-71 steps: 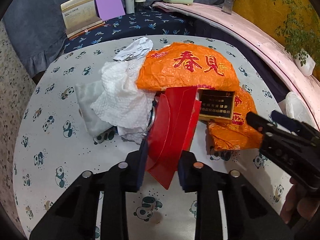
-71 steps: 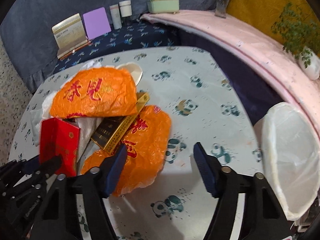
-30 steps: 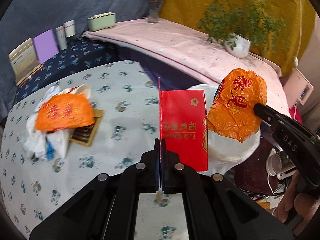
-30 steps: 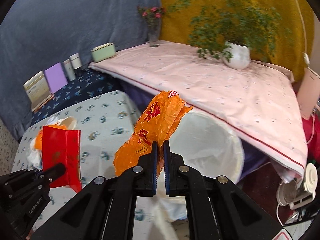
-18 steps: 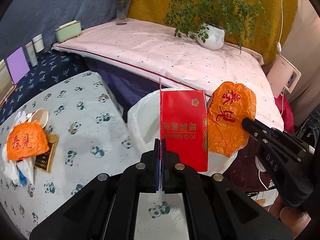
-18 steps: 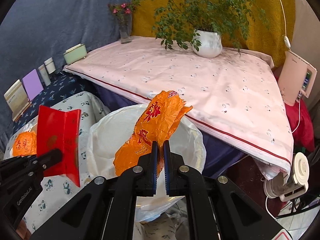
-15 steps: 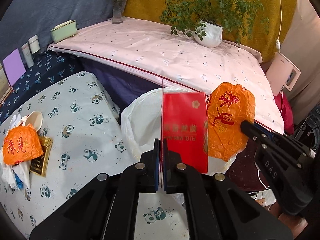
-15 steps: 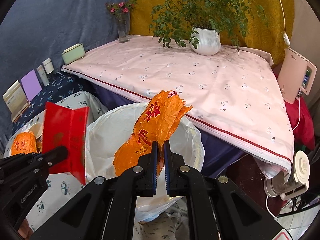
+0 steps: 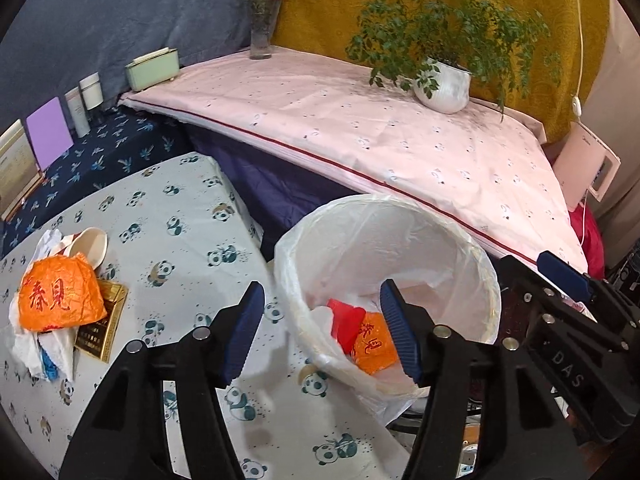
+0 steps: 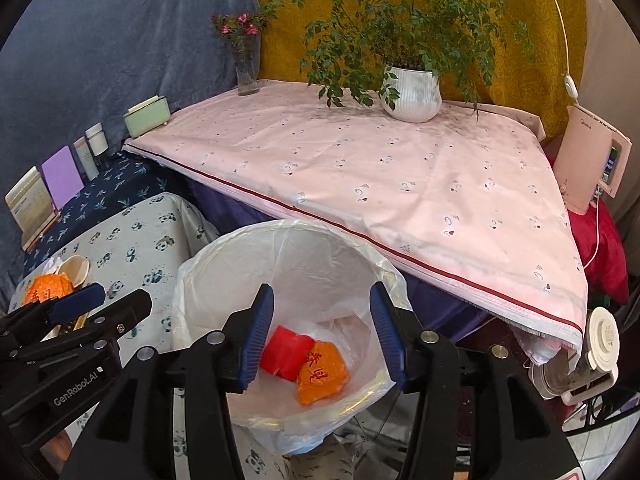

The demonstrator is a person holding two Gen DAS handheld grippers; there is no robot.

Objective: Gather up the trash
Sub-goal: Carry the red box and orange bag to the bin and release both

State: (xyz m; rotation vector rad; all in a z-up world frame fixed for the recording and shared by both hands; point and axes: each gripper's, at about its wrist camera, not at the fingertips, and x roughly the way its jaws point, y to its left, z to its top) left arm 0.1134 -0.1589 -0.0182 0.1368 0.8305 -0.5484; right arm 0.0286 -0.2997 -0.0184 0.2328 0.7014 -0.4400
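A crumpled orange plastic wrapper with red characters [image 10: 322, 374] and a folded red paper packet [image 10: 285, 349] lie touching at the bottom of the round bin lined with a clear white plastic bag [image 10: 224, 256], below and between the tips of both claws. The left claw [image 9: 322, 330] and right claw [image 10: 318, 330] tilt down over the bin side by side, jaws opening, nothing between them. To the left claw's left, more orange wrapper [image 9: 60, 296] rests on the panda-print worktop [image 9: 180, 220].
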